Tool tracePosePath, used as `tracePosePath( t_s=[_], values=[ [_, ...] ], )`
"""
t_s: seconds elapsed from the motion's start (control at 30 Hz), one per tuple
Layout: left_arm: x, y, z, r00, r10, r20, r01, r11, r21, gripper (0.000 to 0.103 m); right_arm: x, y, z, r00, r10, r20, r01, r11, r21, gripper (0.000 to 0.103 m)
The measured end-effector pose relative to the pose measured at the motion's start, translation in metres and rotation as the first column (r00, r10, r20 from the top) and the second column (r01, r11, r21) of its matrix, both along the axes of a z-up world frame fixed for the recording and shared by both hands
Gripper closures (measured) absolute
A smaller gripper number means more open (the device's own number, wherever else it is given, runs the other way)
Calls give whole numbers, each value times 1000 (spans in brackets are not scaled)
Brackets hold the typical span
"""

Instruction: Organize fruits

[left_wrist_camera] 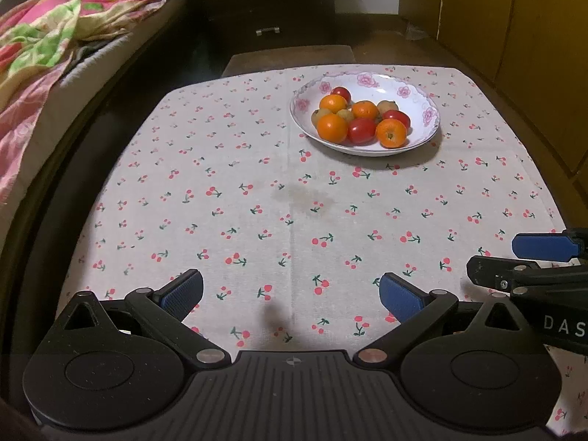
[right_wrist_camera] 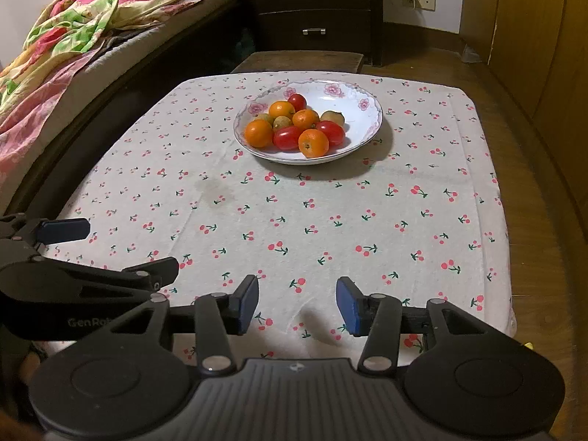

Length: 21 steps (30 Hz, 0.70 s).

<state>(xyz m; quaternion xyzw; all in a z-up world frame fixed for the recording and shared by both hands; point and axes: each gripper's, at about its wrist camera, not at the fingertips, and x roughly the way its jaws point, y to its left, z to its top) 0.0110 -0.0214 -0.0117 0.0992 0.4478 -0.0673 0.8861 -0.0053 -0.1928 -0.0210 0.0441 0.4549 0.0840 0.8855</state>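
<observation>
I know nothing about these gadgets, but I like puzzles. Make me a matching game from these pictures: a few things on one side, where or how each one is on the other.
Things:
1. plate
2. left hand-held gripper
3. quilt
4. tomatoes

Descriptions:
A. open, empty, over the near tablecloth
B. crumpled on the bed
C. white with pink flowers
D. red, lying among oranges

Pairs: 1-C, 2-A, 3-B, 4-D
</observation>
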Motion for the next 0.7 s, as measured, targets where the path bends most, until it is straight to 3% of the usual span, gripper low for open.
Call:
tracePosePath(
  t_s=[0.7],
  values=[
    [-5,5,-2,1000,11,-12,-11,1000,-15,0,-7,4,0,1000,6,0,-6,1000,5,56]
  ],
)
